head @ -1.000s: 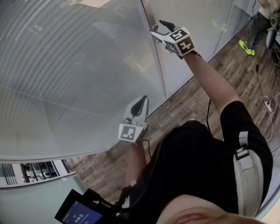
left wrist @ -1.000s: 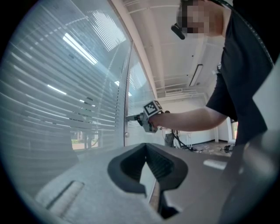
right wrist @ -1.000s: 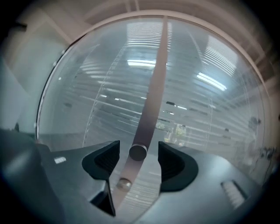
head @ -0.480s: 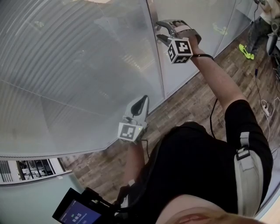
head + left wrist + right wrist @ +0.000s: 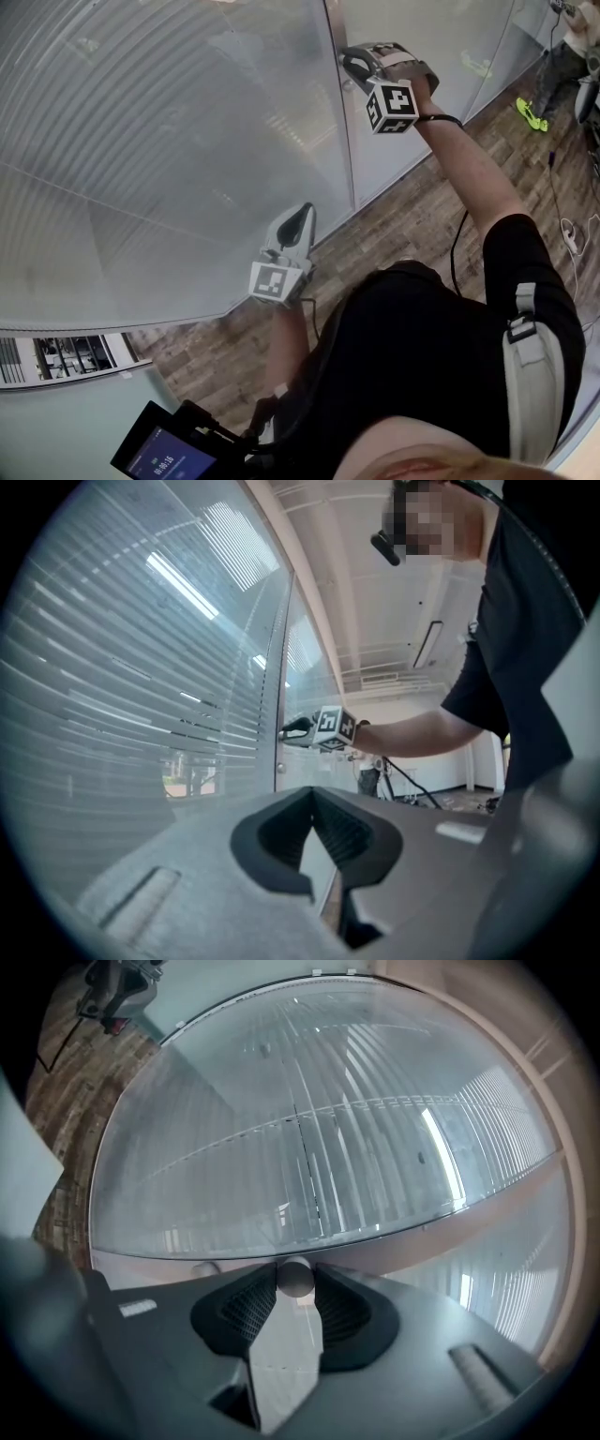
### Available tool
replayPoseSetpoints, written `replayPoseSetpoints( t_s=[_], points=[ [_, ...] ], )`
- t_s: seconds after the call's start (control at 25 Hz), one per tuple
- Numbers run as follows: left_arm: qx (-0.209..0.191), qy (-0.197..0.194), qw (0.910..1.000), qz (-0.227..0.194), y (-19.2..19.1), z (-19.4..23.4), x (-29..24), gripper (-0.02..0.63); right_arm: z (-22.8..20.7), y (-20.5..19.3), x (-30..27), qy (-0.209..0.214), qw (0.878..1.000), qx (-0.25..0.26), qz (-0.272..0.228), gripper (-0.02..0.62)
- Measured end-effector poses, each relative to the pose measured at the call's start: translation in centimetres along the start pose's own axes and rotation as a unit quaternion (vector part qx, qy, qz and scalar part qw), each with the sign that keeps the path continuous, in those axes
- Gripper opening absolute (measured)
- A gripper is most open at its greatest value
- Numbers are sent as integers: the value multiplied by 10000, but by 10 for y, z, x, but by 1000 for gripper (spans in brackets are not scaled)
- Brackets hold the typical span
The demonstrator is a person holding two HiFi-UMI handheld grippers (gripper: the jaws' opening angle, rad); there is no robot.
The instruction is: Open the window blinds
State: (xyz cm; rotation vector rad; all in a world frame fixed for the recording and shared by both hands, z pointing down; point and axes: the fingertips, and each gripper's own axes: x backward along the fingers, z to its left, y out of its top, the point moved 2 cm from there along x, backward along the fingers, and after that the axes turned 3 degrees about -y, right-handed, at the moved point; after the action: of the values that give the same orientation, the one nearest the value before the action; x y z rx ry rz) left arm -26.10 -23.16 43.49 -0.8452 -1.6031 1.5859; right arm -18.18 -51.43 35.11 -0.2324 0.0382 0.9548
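Right claw (image 5: 352, 62) has just been closing, up at the far post between the panes, and it's pinching a small round pale knob (image 5: 296, 1277). Left claw (image 5: 298, 221) hangs lower and nearer, jaws together, nothing in them. The blinds (image 5: 169, 141) fill the left pane: thin grey horizontal slats behind the glass.
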Motion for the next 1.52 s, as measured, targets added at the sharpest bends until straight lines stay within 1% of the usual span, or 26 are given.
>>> replayPoseSetpoints(
  t_s=[0.12, 0.24, 0.44, 0.52, 0.56, 0.64, 0.68, 0.84, 0.92, 1.04, 1.12, 1.28, 1.32, 1.44, 1.52],
  points=[
    [-17, 38, 10000, 1, -2, 2, 2, 3, 0, 0, 0, -12, 10000, -1, 7, 129],
    [-183, 40, 9998, -109, -6, 5, 5, 3, 0, 2, 1, -23, 9999, -97, 25, 127],
    [-9, 37, 10000, 13, -3, 1, 5, 3, -3, 1, 0, 13, 9978, -657, 14, 127],
    [-14, 49, 10000, 15, -3, 2, 6, 3, -5, 0, 1, 68, 9938, -1113, -18, 127],
    [-12, 67, 10000, 9, -3, 3, 7, 3, -6, 0, 1, 116, 9890, -1472, -50, 127],
    [-3, 109, 9999, -2, -4, 4, 10, 3, -9, -2, 2, 215, 9741, -2248, -104, 127],
    [-4, 128, 9999, -2, -4, 6, 11, 3, -10, -2, 3, 241, 9665, -2552, -116, 127],
    [-19, 243, 9997, -7, -4, 13, 17, 3, -13, -5, 3, 278, 9420, -3343, -127, 127],
    [-10, 303, 9995, -36, -2, 17, 18, 3, -13, -8, 2, 323, 9245, -3794, -152, 127],
    [-11, 353, 9994, -62, 1, 21, 20, 3, -13, -12, 1, 391, 8884, -4568, -218, 127],
    [-15, 351, 9994, -68, 1, 22, 21, 3, -13, -16, 0, 451, 8574, -5118, -285, 127],
    [-6, 293, 9995, -71, -2, 17, 18, 3, -13, -21, -2, 585, 7854, -6144, -479, 127],
    [8, 285, 9996, -68, -2, 17, 18, 3, -13, -21, -1, 605, 7703, -6327, -514, 127],
    [34, 277, 9996, -64, -1, 15, 17, 3, -13, -22, -1, 645, 7368, -6704, -591, 127],
    [33, 289, 9996, -63, -1, 16, 17, 3, -14, -23, -2, 680, 7184, -6893, -650, 127]
  ],
)
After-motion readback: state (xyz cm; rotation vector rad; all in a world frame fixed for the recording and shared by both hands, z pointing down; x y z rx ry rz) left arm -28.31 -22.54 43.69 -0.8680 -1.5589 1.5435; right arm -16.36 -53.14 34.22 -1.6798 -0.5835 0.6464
